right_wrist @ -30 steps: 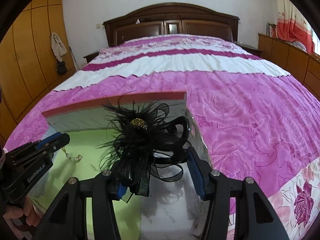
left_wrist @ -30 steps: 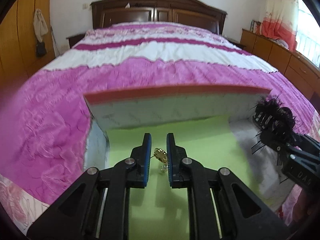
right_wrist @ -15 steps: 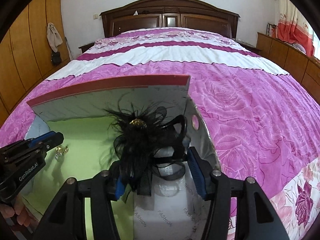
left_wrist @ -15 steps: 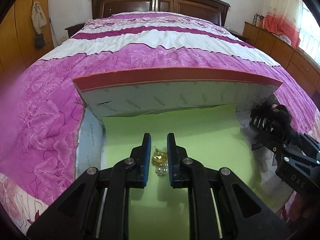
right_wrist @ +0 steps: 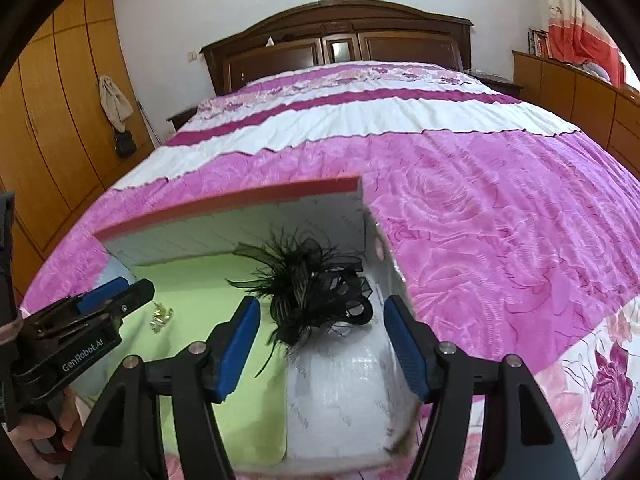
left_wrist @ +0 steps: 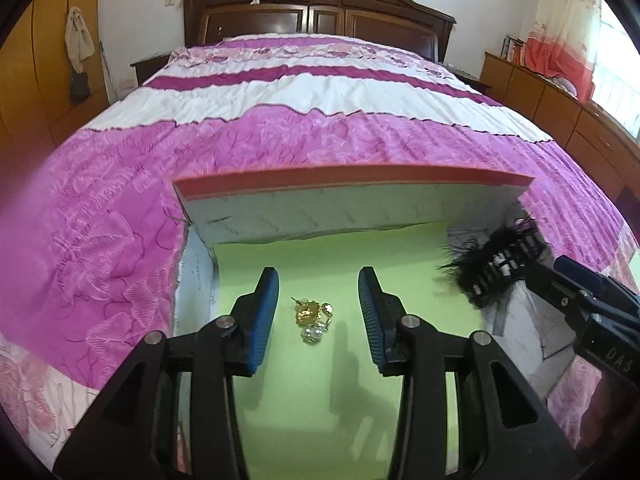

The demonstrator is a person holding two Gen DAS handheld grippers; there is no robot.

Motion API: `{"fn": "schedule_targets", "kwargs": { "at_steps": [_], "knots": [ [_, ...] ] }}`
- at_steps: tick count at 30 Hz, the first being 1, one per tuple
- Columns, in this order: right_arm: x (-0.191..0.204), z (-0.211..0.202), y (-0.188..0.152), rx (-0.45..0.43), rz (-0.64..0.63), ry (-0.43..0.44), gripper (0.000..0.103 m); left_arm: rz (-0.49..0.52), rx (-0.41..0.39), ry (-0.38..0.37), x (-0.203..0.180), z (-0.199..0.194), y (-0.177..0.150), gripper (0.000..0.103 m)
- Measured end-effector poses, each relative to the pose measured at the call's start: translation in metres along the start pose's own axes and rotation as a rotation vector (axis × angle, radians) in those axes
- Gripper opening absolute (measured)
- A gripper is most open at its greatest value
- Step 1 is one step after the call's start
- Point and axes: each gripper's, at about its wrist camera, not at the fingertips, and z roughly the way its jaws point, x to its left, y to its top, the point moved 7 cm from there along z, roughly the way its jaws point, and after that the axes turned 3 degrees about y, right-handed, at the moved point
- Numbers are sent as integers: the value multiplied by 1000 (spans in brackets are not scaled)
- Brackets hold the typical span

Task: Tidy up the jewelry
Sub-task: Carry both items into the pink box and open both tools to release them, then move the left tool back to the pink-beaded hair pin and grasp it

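A: Left wrist view: the left gripper (left_wrist: 318, 312) is spread wide, nothing gripped. The gold earrings (left_wrist: 313, 319) are seen lying on the box's green liner (left_wrist: 320, 256) between the fingers.

B: Right wrist view: the right gripper (right_wrist: 320, 336) is likewise wide open, with the black feather hairpiece (right_wrist: 316, 296) left loose in the box (right_wrist: 224, 202) ahead. Only here is the white half shown.

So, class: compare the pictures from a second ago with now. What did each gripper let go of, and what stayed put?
Both grippers opened. The left gripper let go of the gold earrings, which now lie on the green liner. The right gripper released the black feather hairpiece, now lying on the white part of the box floor. The box stayed on the bedspread.
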Motion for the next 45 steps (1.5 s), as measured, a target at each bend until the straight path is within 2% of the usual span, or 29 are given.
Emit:
{"fn": "schedule_targets", "kwargs": {
  "at_steps": [5, 14, 27, 37, 45],
  "knots": [
    [0, -27, 3, -35, 10, 14, 69, 24, -33, 2, -2, -25, 7, 34],
    [3, -76, 2, -91, 18, 40, 70, 7, -61, -48, -5, -67, 9, 34],
    [8, -133, -18, -135, 33, 67, 72, -15, -54, -102, 3, -113, -16, 35],
    [4, -149, -56, -89, 47, 66, 72, -10, 16, -137, 7, -125, -53, 36],
    [-11, -150, -89, -29, 70, 44, 72, -16, 70, -114, 17, -122, -81, 37]
  ]
}}
